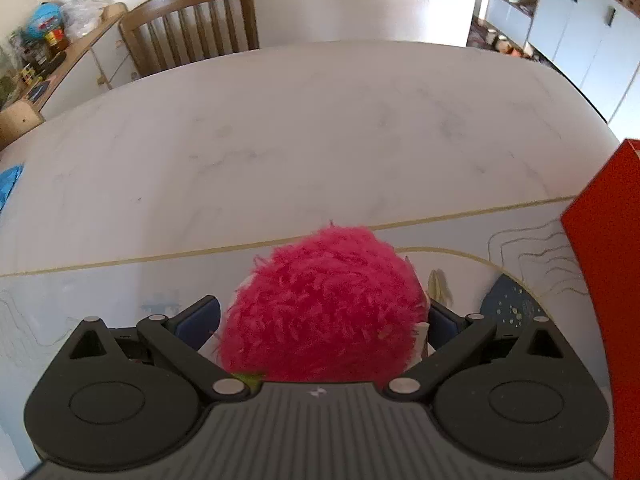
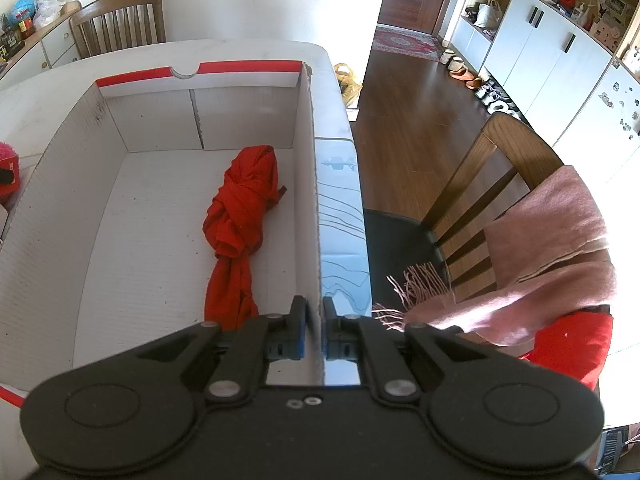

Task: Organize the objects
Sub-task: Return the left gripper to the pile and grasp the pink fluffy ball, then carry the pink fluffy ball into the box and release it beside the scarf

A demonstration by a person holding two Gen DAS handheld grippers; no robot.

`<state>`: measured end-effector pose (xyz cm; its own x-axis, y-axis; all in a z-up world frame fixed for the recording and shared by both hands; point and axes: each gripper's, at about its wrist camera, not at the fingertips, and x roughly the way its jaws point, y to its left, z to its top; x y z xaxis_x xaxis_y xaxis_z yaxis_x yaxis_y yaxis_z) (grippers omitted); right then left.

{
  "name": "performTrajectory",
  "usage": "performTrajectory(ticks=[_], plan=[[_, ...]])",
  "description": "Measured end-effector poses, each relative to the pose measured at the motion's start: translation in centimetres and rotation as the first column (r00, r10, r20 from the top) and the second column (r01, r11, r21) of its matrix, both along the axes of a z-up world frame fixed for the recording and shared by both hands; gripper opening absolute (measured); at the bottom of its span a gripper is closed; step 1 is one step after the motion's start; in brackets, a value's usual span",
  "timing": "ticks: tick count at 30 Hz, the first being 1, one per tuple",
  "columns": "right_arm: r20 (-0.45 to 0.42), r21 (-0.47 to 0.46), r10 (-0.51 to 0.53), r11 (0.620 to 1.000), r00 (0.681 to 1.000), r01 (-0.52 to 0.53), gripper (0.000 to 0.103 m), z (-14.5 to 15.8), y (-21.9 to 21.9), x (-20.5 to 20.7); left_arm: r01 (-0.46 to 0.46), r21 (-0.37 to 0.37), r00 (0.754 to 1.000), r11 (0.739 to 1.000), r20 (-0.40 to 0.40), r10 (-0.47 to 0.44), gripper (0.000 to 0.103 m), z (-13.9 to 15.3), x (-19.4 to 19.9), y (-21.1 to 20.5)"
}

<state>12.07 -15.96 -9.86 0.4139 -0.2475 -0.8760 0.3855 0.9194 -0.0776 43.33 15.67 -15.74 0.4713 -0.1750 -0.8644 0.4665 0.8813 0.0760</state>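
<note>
My left gripper (image 1: 324, 320) clamps pink pompom (image 1: 320, 308); fluff may slip. Right gripper (image 2: 314, 330) pinches box wall (image 2: 316, 208), probably firmly; cardboard may buckle.

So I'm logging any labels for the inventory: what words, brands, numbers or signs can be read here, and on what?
None can be read.
Jars and packets on the wooden sideboard: labels too small and blurred.
Magnets and papers on the white cupboard doors: too small.
Red-trimmed white cardboard box: no print visible.
Printed table mat: line drawings only.
</note>
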Motion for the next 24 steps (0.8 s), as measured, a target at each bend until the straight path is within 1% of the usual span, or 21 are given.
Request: performTrajectory(ticks=[5, 7, 8, 11, 14, 18, 24], plan=[[0.000, 0.000, 0.000, 1.000, 1.000, 0.000, 0.006, 0.0, 0.0, 0.0, -0.026, -0.005, 1.000, 1.000, 0.016, 0.026, 0.101, 0.3, -0.3, 0.1], [0.000, -0.001, 0.002, 1.000, 1.000, -0.002, 0.006, 0.0, 0.0, 0.0, -0.028, -0.014, 0.999, 1.000, 0.021, 0.028, 0.092, 0.5, -0.7, -0.1], [0.000, -0.001, 0.003, 1.000, 1.000, -0.003, 0.006, 0.0, 0.0, 0.0, -0.026, -0.017, 0.999, 1.000, 0.021, 0.027, 0.084, 0.5, -0.8, -0.1], [0.001, -0.002, 0.006, 1.000, 1.000, -0.006, 0.006, 0.0, 0.1, 0.0, -0.013, -0.003, 0.999, 1.000, 0.034, 0.013, 0.080, 0.9, -1.2, -0.3], [0.000, -0.006, 0.012, 1.000, 1.000, -0.012, 0.006, -0.1, 0.1, 0.0, -0.006, -0.001, 0.999, 1.000, 0.052, 0.006, 0.079, 1.6, -1.8, -0.4], [0.001, -0.003, 0.017, 1.000, 1.000, -0.017, 0.006, 0.0, 0.0, -0.1, -0.008, -0.015, 0.999, 1.000, 0.050, 0.009, 0.079, 3.0, -2.4, -0.5], [0.002, -0.003, 0.027, 1.000, 1.000, -0.027, 0.006, 0.0, -0.1, -0.2, 0.028, -0.050, 0.999, 0.998, 0.043, -0.026, 0.079, 5.6, -4.3, -1.0]])
